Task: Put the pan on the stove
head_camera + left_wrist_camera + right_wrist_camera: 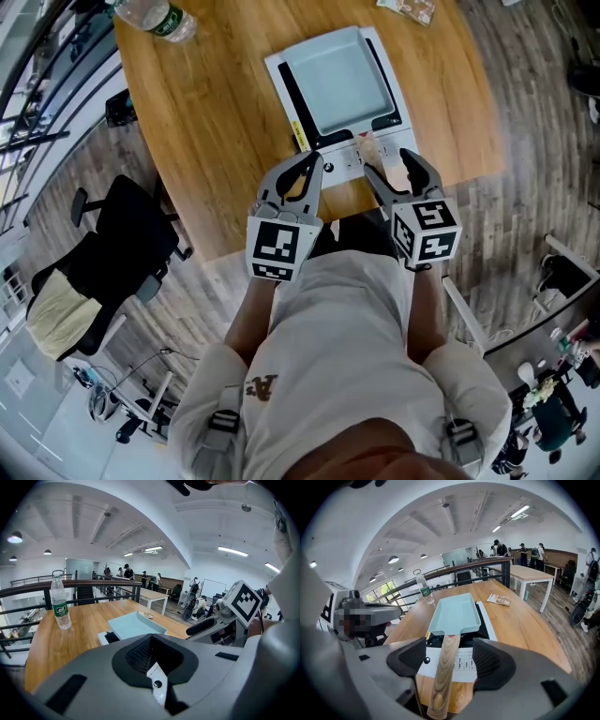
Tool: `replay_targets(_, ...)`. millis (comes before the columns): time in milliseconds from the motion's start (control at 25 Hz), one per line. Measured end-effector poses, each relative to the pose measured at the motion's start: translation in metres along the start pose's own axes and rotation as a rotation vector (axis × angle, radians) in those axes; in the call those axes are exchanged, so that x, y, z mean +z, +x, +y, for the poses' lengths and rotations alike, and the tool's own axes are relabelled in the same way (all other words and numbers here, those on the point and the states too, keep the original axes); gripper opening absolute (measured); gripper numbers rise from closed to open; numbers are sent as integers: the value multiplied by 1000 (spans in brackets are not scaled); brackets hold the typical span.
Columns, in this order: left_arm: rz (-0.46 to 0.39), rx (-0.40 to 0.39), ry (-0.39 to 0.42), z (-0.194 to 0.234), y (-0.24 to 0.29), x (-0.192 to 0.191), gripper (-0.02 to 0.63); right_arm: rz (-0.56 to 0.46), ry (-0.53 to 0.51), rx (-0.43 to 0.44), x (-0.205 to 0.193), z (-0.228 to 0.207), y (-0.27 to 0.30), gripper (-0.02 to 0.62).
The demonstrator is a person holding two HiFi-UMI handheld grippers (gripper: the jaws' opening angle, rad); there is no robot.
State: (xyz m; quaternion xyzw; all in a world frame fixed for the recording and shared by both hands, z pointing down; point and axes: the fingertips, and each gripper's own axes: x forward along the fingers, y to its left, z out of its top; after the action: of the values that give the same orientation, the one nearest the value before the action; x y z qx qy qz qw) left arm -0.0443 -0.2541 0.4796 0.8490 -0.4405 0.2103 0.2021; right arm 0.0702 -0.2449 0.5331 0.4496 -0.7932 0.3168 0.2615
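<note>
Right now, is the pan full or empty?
Empty. The pan sits on the stove, and its pale blue floor shows bare in the head view and the right gripper view; nothing lies in it.

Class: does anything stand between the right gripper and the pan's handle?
Nothing visible does. The wooden handle lies between the right gripper's open jaws, and the pan sits on the stove.
</note>
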Motion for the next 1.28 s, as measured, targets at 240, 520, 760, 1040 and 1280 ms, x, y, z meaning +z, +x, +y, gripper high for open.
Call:
replay_targets(240,-37,2,13,6,-11,13,18,-81,-46,-20,27,6,-18,311)
replay_targets(520,-107,20,31,16,-33,36,20,-228,-135,-104,64,15,-45,204)
replay_targets(760,-174,37,43,24,-58,57,18,-345,-174,-128,92,31,-71,115)
replay_targets(1040,-228,60,57,30,-79,69,18,-418,-215,-120,113,53,-94,67)
replay_targets(1280,-243,51,21,32,-91,64,20,-422,-229,-83,107,70,-96,43)
